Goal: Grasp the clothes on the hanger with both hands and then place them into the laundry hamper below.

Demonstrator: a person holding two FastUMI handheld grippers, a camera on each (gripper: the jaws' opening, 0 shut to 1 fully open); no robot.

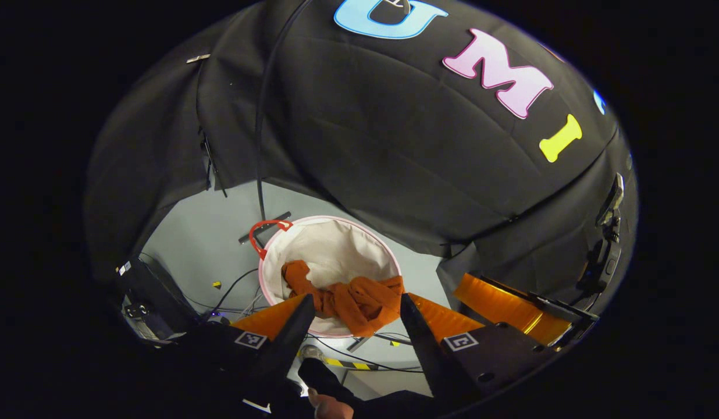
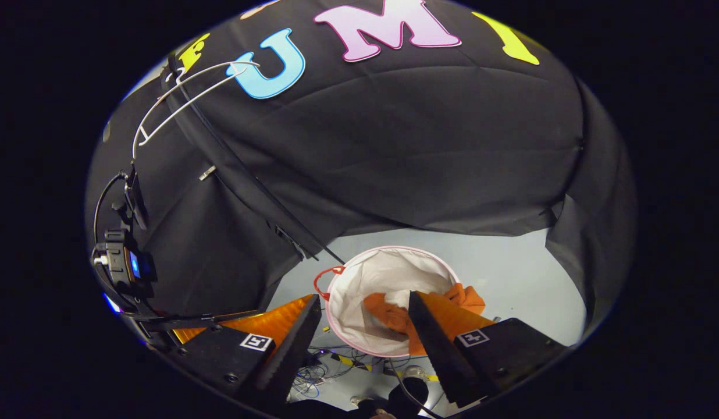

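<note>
Both tongs spread, empty, aimed down (over hamper); orange clothes inside.

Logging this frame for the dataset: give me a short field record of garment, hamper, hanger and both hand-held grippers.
garment: orange cloth, bunched in the hamper, part draped over the rim
hamper: round, white lining, pink rim, red handle, on the floor
hanger: white wire, bare, up on the booth wall
left hand-held gripper: open, holding nothing, above the hamper
right hand-held gripper: open, holding nothing, above the hamper
task state: garment looks placed in the hamper
</note>
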